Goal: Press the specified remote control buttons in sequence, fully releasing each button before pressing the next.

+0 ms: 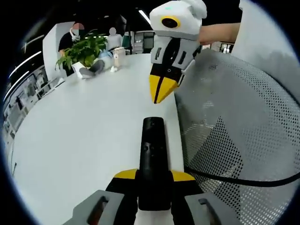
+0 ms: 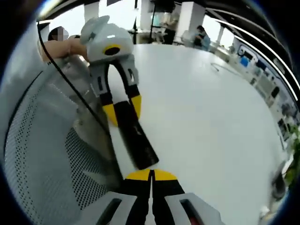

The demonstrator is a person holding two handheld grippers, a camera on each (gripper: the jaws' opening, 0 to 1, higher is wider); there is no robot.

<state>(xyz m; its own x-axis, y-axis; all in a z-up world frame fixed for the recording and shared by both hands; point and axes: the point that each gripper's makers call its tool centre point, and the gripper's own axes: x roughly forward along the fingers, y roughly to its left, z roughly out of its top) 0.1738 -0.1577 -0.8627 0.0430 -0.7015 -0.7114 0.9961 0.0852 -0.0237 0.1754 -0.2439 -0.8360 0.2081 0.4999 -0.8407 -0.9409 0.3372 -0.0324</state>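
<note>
Two grippers at work: our left gripper (image 1: 154, 180) clamps the black remote control (image 1: 153, 154) by its near end, steadying it over the white table's (image 1: 84, 136) edge; our right gripper (image 1: 162, 91), tips clenched into a point, hovers above the buttons

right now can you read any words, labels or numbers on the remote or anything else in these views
No text can be read.
Remote: its buttons show, but any markings are too small and dark to read.
Left tongs and right tongs: no readable label.
White table: no print visible.
</note>
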